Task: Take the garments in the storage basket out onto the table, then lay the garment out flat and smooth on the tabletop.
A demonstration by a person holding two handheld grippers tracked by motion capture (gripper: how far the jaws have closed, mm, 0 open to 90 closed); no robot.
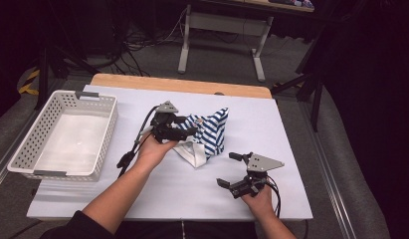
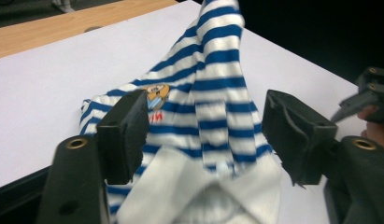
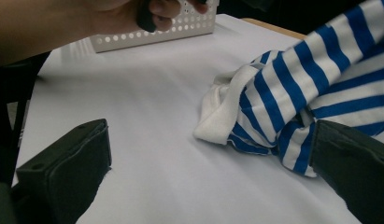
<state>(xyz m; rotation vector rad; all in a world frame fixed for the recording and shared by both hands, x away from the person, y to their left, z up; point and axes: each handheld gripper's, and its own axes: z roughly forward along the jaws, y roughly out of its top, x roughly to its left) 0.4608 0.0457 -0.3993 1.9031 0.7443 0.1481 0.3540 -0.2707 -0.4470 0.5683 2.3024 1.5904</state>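
Note:
A blue-and-white striped garment (image 1: 209,130) with a white collar and a small cartoon print lies bunched at the middle of the white table cover, one part standing up in a peak. My left gripper (image 1: 184,130) is at the garment's left side. In the left gripper view its jaws stand apart with the striped garment (image 2: 213,102) between them, and the pads (image 2: 129,130) are not pressing on it. My right gripper (image 1: 231,169) rests in front of the garment, open and empty. The garment (image 3: 283,93) lies just beyond its right pad (image 3: 353,168).
A white perforated basket (image 1: 23,149), with nothing in it, stands at the table's left side. The white cover (image 1: 192,194) spreads bare in front of the garment. A wooden strip (image 1: 182,83) edges the far side, with metal table legs and cables on the floor behind.

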